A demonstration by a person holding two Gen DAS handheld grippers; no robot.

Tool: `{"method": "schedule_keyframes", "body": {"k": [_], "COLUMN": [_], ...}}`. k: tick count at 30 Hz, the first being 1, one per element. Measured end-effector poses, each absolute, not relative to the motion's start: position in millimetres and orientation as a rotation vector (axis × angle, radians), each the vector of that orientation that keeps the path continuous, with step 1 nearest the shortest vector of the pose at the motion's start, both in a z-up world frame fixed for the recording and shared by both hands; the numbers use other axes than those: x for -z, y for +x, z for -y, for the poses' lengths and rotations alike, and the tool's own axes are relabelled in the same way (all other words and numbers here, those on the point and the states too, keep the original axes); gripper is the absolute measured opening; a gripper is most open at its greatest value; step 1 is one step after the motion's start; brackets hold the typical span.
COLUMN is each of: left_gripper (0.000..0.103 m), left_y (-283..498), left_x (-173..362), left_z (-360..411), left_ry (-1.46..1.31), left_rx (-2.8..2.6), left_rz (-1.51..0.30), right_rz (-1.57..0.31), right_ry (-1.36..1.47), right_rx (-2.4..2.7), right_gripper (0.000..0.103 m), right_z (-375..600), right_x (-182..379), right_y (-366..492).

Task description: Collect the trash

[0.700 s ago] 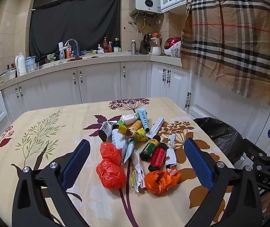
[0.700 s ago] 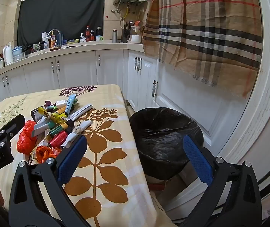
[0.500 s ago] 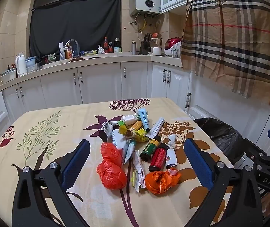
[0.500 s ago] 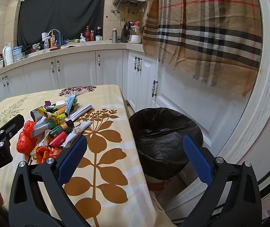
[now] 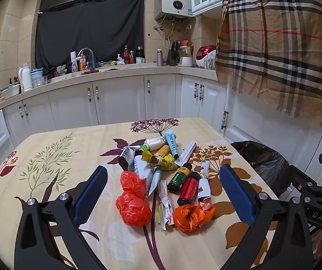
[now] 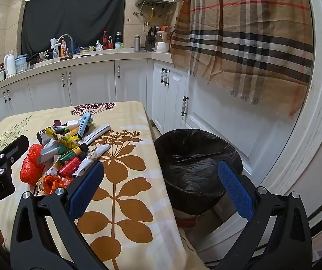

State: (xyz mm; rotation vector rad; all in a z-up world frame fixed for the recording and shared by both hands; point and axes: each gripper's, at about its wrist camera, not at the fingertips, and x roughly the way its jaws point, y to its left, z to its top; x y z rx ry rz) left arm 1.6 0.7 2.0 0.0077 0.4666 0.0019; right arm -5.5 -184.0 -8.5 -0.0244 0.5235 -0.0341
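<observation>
Both tools were empty and nothing had yet been collected. The left hand-held gripper (image 5: 163, 193) hung over the near edge of the worktop (image 5: 48, 157) with its fingers spread wide, framing the trash pile (image 5: 163, 175). The right hand-held gripper (image 6: 158, 186) was likewise spread wide, aimed past the worktop's corner at the black-lined trash bin (image 6: 197, 162) standing on the floor just beside it.

The pile was dense: two red plastic bags (image 5: 132, 196) touched each other, an orange bag (image 5: 191, 216) lay nearest the bin side, and a green bottle (image 5: 179, 176) and red bottle (image 5: 188, 187) lay side by side among tubes and wrappers.

The likely trouble was in the crowding. A wide closing stroke could catch two pieces at once or nudge the round bottles into rolling toward the edge. The crumpled bags would probably compress and slip from a shallow pinch. With both tools near each other, a reach into the pile might also make them collide.
</observation>
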Motion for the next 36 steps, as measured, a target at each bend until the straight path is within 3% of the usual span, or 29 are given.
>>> {"method": "schedule_keyframes", "body": {"k": [36], "left_gripper": [0.097], "left_y": [1.8], "left_x": [5.9], "left_z": [-8.7], "left_ry": [0.004], "left_rx": [-0.007], "left_rz": [-0.474], "right_rz": [-0.526], "right_ry": [-0.028], "right_rx": [0.034], "right_gripper": [0.099], "right_z": [182.6], "right_x": [9.1], "right_y": [-5.0]}}
